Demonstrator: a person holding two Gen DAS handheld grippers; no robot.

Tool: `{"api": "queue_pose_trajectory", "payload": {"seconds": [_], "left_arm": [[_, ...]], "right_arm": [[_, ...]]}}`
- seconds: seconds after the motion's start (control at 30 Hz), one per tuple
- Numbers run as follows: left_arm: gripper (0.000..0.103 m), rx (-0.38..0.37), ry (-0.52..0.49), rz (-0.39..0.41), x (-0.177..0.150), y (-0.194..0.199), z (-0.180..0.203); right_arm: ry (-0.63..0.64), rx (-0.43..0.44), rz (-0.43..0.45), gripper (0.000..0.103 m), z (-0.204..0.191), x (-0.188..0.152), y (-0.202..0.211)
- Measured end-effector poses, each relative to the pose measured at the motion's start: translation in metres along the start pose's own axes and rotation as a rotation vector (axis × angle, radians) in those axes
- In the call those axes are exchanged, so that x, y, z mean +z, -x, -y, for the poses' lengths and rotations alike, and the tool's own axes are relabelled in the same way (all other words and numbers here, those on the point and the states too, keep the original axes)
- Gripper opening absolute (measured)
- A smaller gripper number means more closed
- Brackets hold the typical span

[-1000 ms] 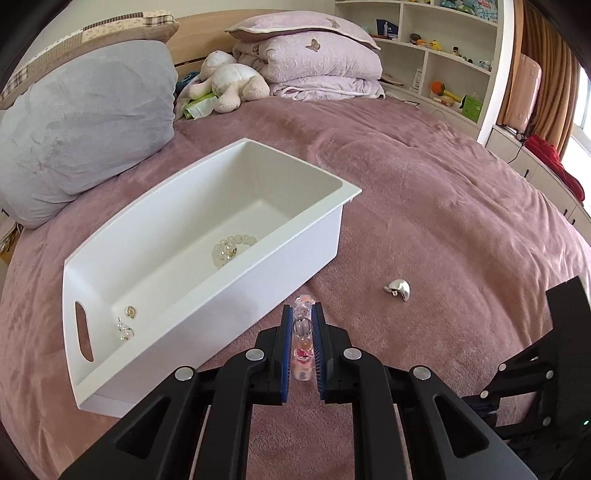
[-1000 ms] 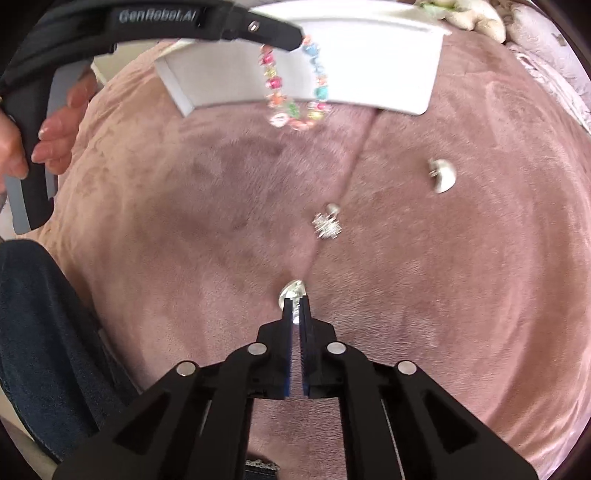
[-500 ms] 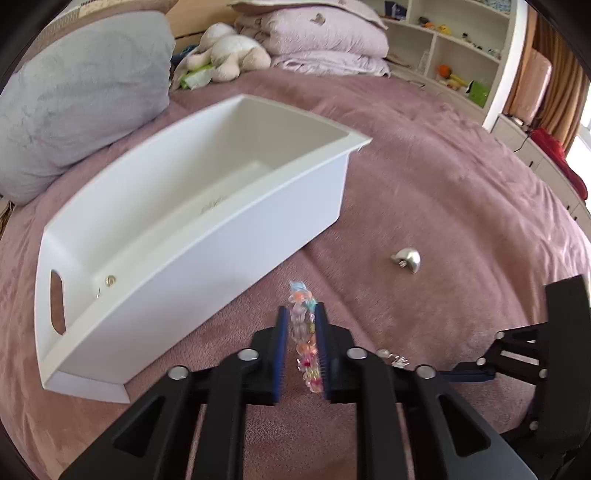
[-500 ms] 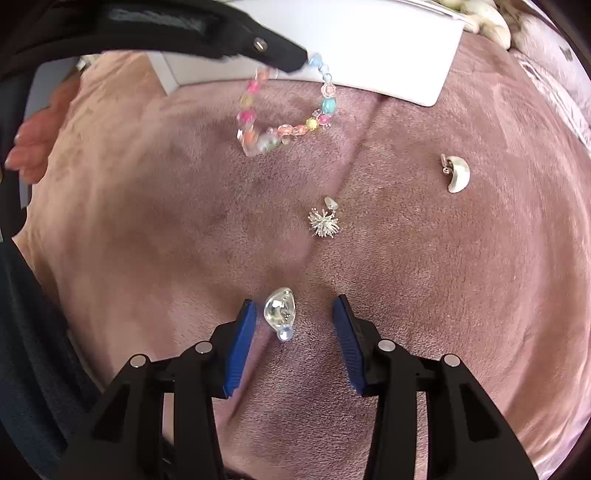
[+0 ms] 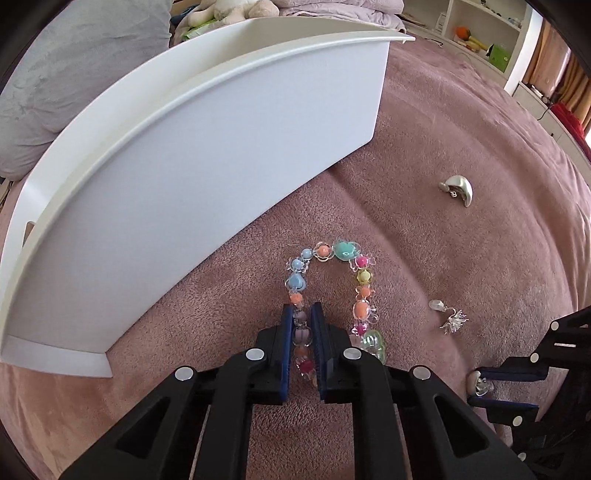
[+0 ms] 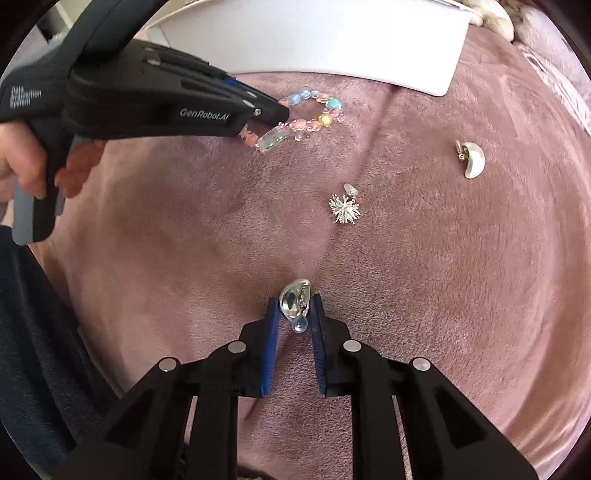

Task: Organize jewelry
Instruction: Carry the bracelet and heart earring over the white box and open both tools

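My left gripper (image 5: pixel 301 313) is shut on a colourful bead bracelet (image 5: pixel 345 252), whose loop lies on the mauve bedspread just in front of the white bin (image 5: pixel 207 147). The bracelet (image 6: pixel 314 118) and left gripper (image 6: pixel 284 110) also show in the right wrist view. My right gripper (image 6: pixel 294 308) is closed around a silver teardrop earring (image 6: pixel 293 301) on the bedspread. A spiky silver earring (image 6: pixel 344 209) and a silver half-moon earring (image 6: pixel 471 160) lie further ahead; they also show in the left wrist view, spiky (image 5: pixel 452 319) and half-moon (image 5: pixel 459 189).
A grey pillow (image 5: pixel 74 74) lies behind the bin. Shelves (image 5: pixel 480 33) stand at the far right. My hand (image 6: pixel 55 162) holds the left gripper's handle. A dark trouser leg (image 6: pixel 40 350) is at the left edge.
The left gripper came down from beside the bin and laid the bracelet's loop on the bedspread. The right gripper opened over the teardrop earring and has now closed around it.
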State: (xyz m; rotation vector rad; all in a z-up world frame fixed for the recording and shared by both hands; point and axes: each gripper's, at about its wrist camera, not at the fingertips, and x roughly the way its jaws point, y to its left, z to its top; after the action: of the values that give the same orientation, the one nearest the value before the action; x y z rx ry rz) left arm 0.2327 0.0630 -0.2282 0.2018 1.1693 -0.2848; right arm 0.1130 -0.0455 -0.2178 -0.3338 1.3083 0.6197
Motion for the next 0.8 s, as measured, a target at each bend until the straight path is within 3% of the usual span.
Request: {"api": "queue_pose_trajectory", "payload": {"seconds": [0.23,0.57,0.8], "left_arm": [[0.015,-0.018,0.014,0.060,0.007,0.026,0.000],[0.015,0.002,-0.042,0.195,0.036,0.099,0.012],[0.015,0.051,-0.049,0.295,0.048,0.159,-0.002]], "right_arm": [[-0.030,0.026,0.037,0.017,0.019,0.004,0.025],[-0.032,0.034,0.141,0.017,0.043,0.010,0.093],[-0.023,0.019,0.265,0.017,0.040,0.064,0.128]]}}
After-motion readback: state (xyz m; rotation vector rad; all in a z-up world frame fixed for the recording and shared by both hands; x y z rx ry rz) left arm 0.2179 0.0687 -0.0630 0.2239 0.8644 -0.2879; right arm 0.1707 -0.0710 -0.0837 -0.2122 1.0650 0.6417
